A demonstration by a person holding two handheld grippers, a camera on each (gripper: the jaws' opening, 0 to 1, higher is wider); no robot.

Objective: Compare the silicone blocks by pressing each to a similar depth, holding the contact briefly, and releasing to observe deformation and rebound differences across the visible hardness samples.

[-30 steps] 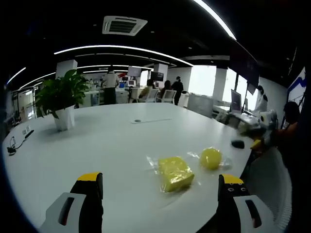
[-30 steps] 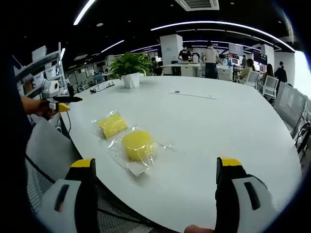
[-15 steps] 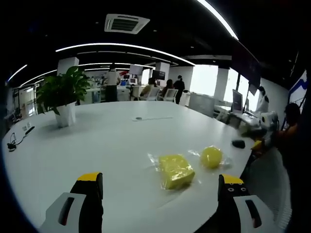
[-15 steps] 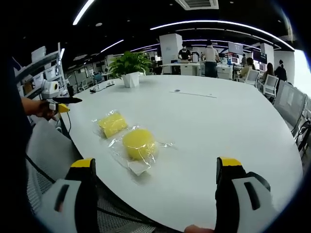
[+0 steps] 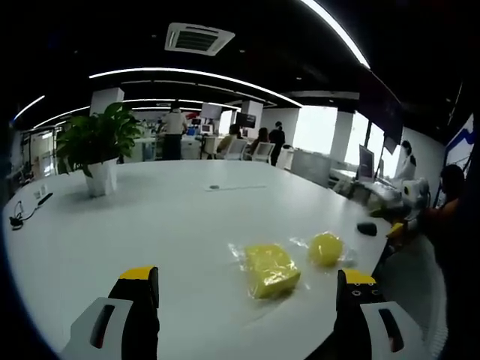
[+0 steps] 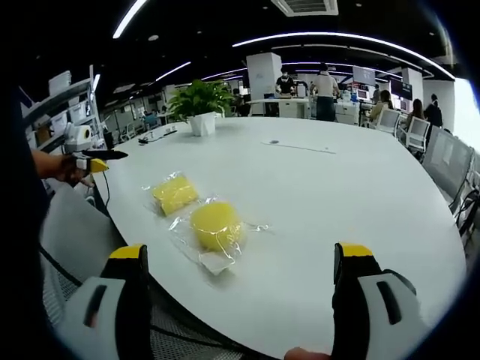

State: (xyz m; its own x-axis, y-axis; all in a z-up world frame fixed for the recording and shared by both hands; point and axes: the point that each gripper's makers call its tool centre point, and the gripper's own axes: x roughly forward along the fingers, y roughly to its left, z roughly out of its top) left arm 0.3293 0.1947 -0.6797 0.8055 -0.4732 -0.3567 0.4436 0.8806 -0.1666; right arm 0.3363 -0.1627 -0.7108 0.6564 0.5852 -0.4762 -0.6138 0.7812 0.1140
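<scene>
Two yellow silicone blocks in clear wrappers lie near the edge of a big white table (image 5: 150, 217). In the left gripper view, the squarish block (image 5: 271, 268) sits ahead between my jaws and the round block (image 5: 325, 248) lies just right of it. My left gripper (image 5: 244, 300) is open and empty, short of both. In the right gripper view, the round block (image 6: 216, 226) is nearer and the squarish block (image 6: 175, 193) lies behind it to the left. My right gripper (image 6: 240, 296) is open and empty, held back from the table (image 6: 322, 195). The left gripper (image 6: 84, 150) shows at far left in a hand.
A potted plant (image 5: 95, 146) (image 6: 201, 101) stands farther along the table. A black mouse (image 5: 367, 228) lies near the table's right edge. A cable (image 5: 22, 214) lies at the left. A mesh chair (image 6: 75, 232) stands below the table's edge. People stand among desks in the background.
Both views shifted only slightly with the hands. The blocks lie where they were and both grippers stay open.
</scene>
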